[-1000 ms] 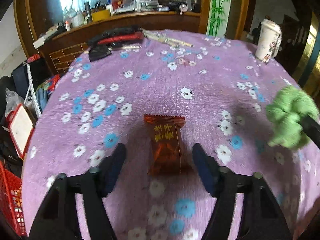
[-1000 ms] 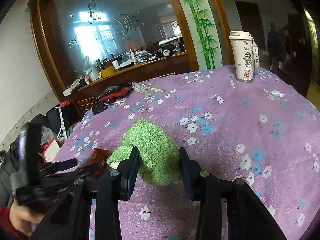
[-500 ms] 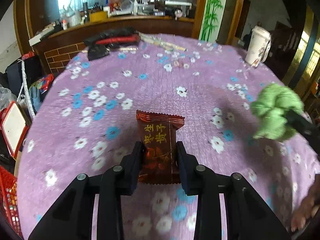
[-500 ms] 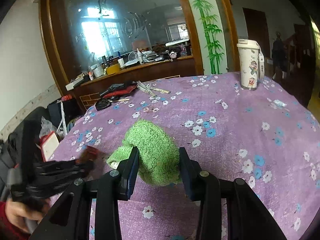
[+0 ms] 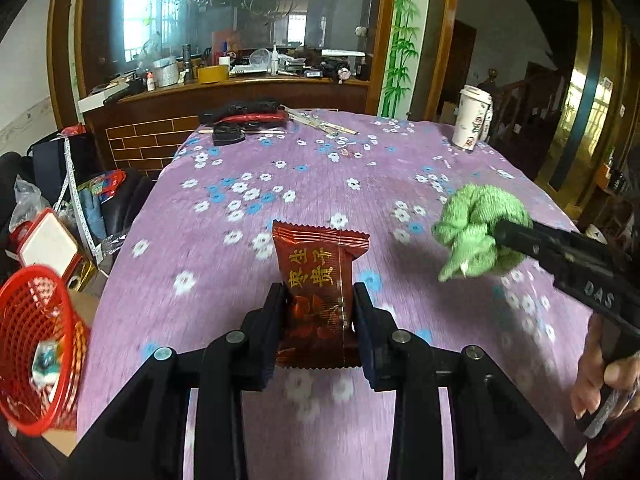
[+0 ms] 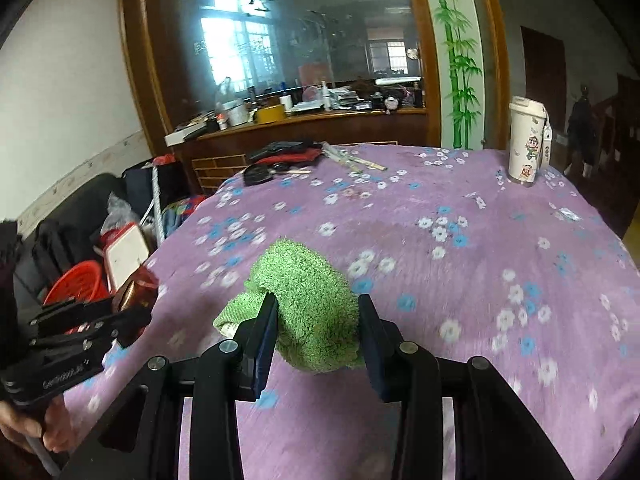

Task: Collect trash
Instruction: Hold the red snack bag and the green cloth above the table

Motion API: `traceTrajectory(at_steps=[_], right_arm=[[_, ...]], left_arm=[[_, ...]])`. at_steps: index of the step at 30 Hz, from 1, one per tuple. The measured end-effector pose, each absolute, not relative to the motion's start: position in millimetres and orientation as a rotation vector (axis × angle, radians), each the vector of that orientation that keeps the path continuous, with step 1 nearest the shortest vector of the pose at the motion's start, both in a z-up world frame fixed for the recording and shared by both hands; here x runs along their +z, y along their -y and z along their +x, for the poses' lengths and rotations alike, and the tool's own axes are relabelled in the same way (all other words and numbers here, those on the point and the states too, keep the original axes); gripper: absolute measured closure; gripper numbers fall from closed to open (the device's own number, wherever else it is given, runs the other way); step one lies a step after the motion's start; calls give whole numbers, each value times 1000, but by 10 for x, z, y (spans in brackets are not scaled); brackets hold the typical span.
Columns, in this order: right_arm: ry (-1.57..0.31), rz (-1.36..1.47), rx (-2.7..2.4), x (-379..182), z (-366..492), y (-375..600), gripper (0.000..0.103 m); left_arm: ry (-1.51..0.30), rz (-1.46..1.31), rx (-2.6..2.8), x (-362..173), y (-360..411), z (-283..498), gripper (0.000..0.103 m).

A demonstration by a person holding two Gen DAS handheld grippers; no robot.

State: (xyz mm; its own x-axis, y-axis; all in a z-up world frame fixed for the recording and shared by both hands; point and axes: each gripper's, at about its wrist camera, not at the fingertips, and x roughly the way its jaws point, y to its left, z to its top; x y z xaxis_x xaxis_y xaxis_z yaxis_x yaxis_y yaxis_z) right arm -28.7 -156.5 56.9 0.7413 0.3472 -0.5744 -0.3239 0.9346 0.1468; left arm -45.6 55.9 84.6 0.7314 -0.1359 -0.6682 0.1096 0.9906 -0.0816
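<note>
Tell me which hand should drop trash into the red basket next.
Left. The left gripper already clamps the snack wrapper, and the red basket sits on its side. The right gripper holds a green cloth.

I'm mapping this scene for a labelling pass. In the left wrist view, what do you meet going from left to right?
Red plastic mesh basket → dark red snack wrapper with gold characters, clamped in the left gripper → crumpled green fuzzy cloth, held in the right gripper → hand holding that gripper's handle.

Purple flowered cloth covers the worktop, with a tall white cartoon-print cup upright near the far right edge and a black-and-red bundle at the far end.
</note>
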Motion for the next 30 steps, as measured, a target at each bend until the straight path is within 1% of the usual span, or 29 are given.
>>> traceTrajectory(at_steps=[4,8,17,30], right_arm=[[-626,39,365,493,-766,1452,61],[-613,44,344,424,-1027,1356,61],[-625,73,352,422,-1135,1223,61],[-629,48,357,435,-1164,1094,61]], left_arm=[[-711,-30,-129,811,-618,-815,71],[-681,-18,-104,776,-668,-1076,71],[-635,4,-62,785,-796,-1340,71],[-621,1,-47,782,-920,-1446,71]])
